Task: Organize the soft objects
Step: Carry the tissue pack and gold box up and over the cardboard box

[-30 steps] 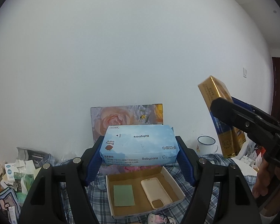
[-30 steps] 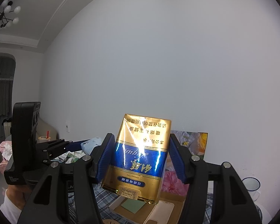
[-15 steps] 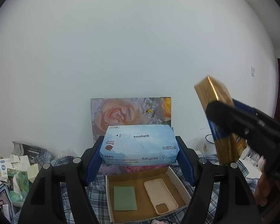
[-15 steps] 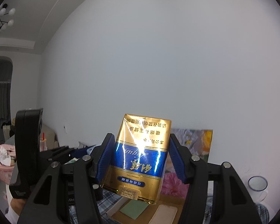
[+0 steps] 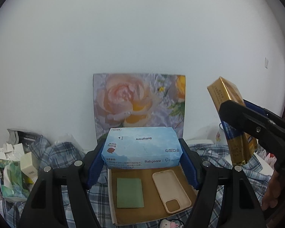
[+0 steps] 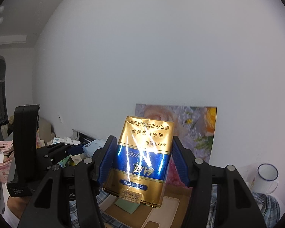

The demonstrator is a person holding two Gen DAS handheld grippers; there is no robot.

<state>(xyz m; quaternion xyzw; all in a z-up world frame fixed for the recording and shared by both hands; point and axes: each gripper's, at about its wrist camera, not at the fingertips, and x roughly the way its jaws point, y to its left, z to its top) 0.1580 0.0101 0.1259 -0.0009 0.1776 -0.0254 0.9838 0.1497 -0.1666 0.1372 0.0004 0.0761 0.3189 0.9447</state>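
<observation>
My left gripper [image 5: 141, 158] is shut on a light blue Babycare tissue pack [image 5: 140, 147], held crosswise above the far edge of a shallow cardboard tray [image 5: 112, 205]. In the tray lie a green card [image 5: 130, 192] and a beige phone case [image 5: 170, 190]. My right gripper [image 6: 142, 161] is shut on a gold and blue foil pack [image 6: 140, 161], upright and slightly tilted. That foil pack [image 5: 231, 121] shows in the left wrist view at the right, above the tray's right side. The left gripper's body [image 6: 26, 148] appears at the left of the right wrist view.
A plaid cloth [image 5: 66, 152] covers the surface under the tray. A rose picture [image 5: 138, 102] leans on the white wall behind. Loose packets and boxes [image 5: 13, 167] pile up at left. A white enamel mug [image 6: 266, 178] stands at right. A hand [image 5: 273, 191] shows at right.
Both grippers have sunk and moved toward the wall with their packs still held. The tray and rose picture look larger and nearer. The foil pack has shifted rightward in the left wrist view.
</observation>
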